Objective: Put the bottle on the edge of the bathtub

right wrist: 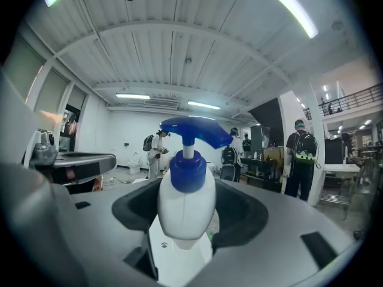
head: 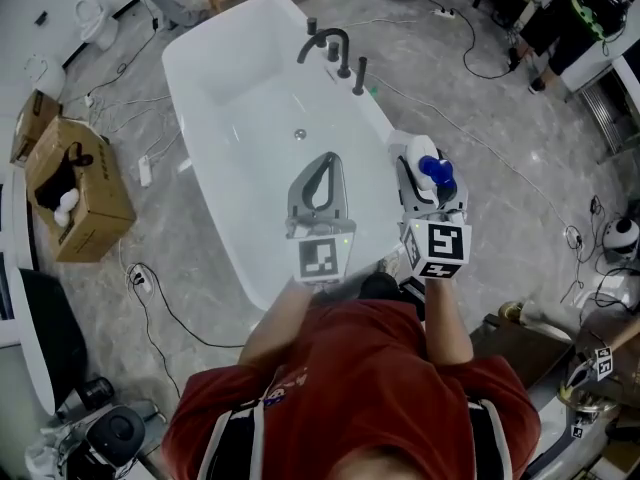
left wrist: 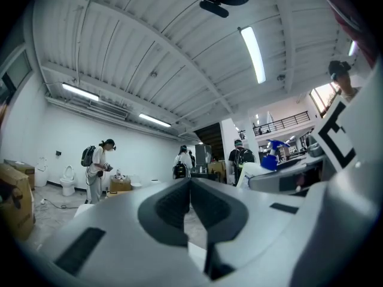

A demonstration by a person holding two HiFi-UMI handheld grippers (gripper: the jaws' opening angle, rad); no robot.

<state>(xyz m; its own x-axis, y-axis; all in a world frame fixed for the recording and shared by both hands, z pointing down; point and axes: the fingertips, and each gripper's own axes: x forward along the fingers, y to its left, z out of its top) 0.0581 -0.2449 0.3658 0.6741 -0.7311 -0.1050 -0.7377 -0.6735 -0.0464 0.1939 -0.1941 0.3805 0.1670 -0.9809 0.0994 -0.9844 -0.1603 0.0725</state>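
A white bottle [head: 419, 154] with a blue pump head [head: 437, 172] stands upright between the jaws of my right gripper [head: 425, 178], which is shut on it. It hangs over the right rim of the white bathtub [head: 182, 80], near the tub's close end. In the right gripper view the bottle [right wrist: 184, 220] fills the middle of the right gripper [right wrist: 191, 205], with pads on both its sides. My left gripper [head: 325, 160] hovers over the tub's inside, shut with nothing in it; its tips meet in the left gripper view [left wrist: 190, 187]. The pump head [left wrist: 273, 161] also shows there, at the right.
A dark faucet set [head: 333, 50] stands on the tub's far right rim. A drain [head: 299, 134] sits in the tub floor. A cardboard box [head: 78, 188] and cables [head: 165, 303] lie on the floor at left. Several people [left wrist: 96, 169] stand in the background.
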